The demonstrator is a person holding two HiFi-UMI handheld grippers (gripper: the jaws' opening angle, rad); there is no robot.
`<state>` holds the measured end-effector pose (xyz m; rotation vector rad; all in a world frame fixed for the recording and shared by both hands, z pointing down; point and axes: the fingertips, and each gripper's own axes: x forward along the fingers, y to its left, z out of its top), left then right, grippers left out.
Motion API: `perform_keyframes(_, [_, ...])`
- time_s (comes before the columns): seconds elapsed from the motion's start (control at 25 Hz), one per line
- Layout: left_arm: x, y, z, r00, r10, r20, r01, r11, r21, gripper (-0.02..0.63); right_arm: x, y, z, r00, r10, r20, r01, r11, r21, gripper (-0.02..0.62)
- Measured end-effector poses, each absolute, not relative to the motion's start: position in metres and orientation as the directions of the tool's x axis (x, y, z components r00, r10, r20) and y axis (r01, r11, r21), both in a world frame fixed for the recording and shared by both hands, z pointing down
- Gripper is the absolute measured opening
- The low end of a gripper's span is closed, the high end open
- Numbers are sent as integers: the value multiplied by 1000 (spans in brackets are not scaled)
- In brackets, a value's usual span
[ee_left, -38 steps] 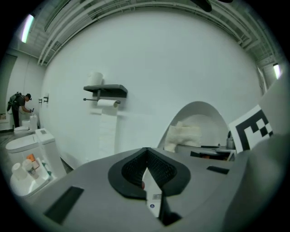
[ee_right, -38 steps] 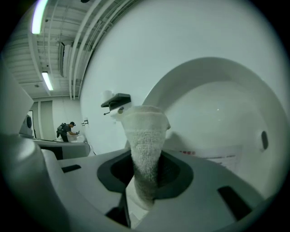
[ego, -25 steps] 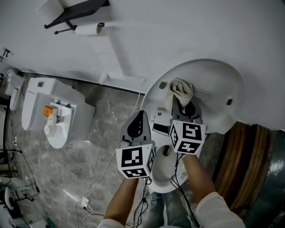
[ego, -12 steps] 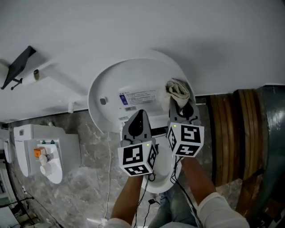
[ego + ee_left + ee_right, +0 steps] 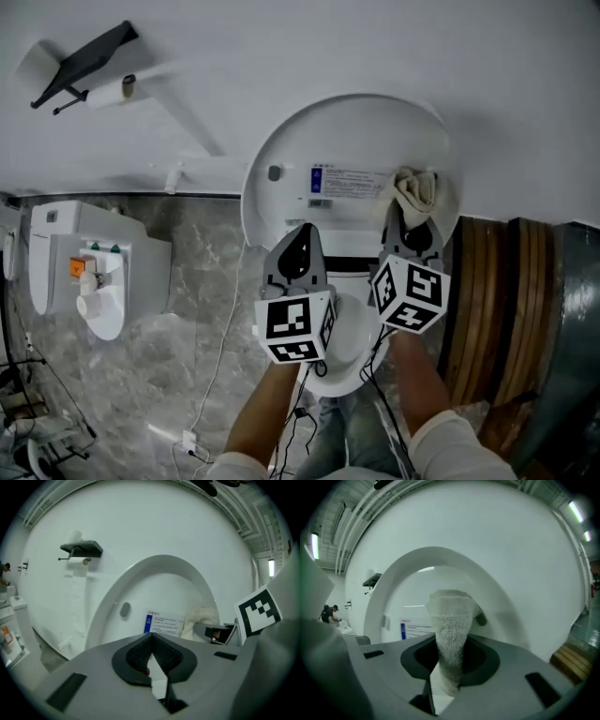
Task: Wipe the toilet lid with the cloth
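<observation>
Cloth [image 5: 413, 190] in right hand-held gripper [image 5: 411, 214], seemingly against lid [image 5: 323, 136]

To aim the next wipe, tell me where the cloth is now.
In the head view the cloth is right of centre, clamped in the right gripper, at the right side of the raised toilet lid, just right of its printed label.

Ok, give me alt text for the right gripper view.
The right gripper is shut on a cloth, its bunched end held up to the raised white lid. A label shows on the lid at left.
</observation>
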<state>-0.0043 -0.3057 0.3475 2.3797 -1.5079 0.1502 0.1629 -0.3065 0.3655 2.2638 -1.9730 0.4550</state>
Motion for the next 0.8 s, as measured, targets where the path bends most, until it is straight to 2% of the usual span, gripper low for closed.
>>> perform_keyframes(0.24, [-110, -298, 355, 274, -921, 276, -956, -229, 184, 12, 20, -326, 379, -137, -948, 286, -985, 99, -144, 97])
perform_keyframes(0.44, [-178, -282, 367, 158, -944, 290, -978, -108, 181, 12, -55, -343, 403, -236, -924, 303, -970, 204, -132, 97])
perform_keyframes(0.6, [-196, -276, 384, 120, -943, 309, -980, -64, 187, 11, -68, -362, 429, -220, -920, 323, -974, 191, -118, 97])
perform_keyframes(0.8, [-175, -280, 393, 163, -933, 319, -975, -103, 197, 12, -39, -362, 434, -169, -930, 325, -985, 147, -90, 97])
